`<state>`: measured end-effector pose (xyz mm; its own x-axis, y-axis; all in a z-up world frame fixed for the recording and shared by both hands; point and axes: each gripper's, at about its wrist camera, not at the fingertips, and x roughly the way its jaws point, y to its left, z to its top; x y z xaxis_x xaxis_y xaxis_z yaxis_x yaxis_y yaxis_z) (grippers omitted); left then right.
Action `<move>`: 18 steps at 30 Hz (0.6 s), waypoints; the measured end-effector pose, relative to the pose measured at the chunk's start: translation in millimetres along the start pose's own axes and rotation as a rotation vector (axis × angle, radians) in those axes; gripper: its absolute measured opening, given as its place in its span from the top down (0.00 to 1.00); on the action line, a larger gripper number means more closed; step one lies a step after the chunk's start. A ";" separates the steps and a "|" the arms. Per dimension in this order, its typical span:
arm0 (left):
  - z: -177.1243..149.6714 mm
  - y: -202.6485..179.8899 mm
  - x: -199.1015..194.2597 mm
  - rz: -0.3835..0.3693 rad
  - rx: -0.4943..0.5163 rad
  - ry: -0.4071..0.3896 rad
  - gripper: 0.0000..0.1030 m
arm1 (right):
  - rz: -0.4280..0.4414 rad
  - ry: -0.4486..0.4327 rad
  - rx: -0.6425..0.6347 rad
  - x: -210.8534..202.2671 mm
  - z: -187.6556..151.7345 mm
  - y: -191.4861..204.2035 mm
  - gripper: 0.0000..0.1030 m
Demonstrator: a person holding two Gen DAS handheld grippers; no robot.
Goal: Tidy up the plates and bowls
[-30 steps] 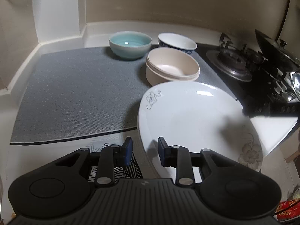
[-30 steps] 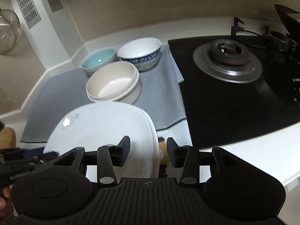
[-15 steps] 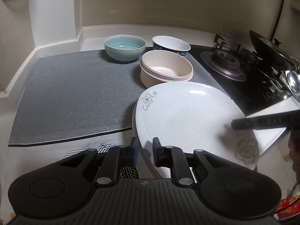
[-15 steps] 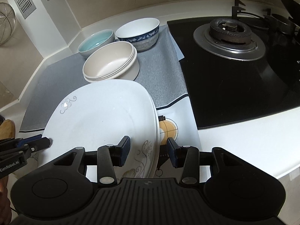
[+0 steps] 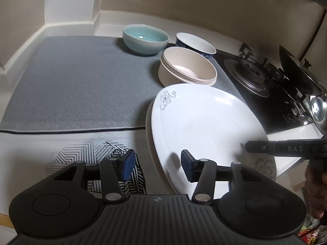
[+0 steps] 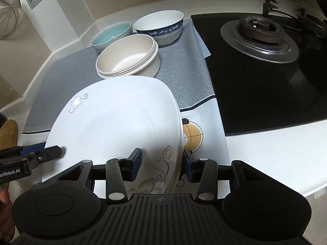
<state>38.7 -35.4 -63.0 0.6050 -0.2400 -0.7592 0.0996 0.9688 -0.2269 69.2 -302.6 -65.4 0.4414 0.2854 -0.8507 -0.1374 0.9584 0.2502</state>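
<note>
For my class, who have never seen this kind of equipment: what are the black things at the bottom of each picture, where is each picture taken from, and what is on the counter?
There is no robot. A person holds a two-finger gripper in each hand, and a camera on each looks forward along its fingers. One picture comes from the left gripper, the other from the right gripper. Both are open and straddle opposite edges of a white plate without clamping it; another plate seems to lie beneath. Behind it, on a grey mat, stand nested beige bowls, a teal bowl and a blue-patterned bowl. A gas stove is to the right.
</note>
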 end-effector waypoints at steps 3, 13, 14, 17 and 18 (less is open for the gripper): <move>0.6 1.6 3.9 -0.025 -0.020 0.012 0.46 | 0.001 0.008 0.006 2.4 1.6 -0.4 0.55; 0.5 4.0 15.5 -0.095 -0.067 0.044 0.47 | 0.008 0.031 0.008 8.8 7.1 -0.9 0.53; 0.8 3.6 16.7 -0.103 -0.067 0.045 0.47 | 0.009 0.032 0.008 9.2 7.5 -0.9 0.53; 0.0 2.1 17.8 -0.118 -0.063 0.047 0.48 | 0.003 0.034 -0.001 8.7 7.3 0.5 0.53; -0.3 1.9 18.0 -0.119 -0.060 0.046 0.48 | 0.002 0.034 0.000 8.5 7.2 0.5 0.53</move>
<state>49.5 -37.8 -77.3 0.5548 -0.3566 -0.7517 0.1198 0.9283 -0.3520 79.3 -299.6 -69.2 0.4109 0.2870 -0.8653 -0.1387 0.9578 0.2519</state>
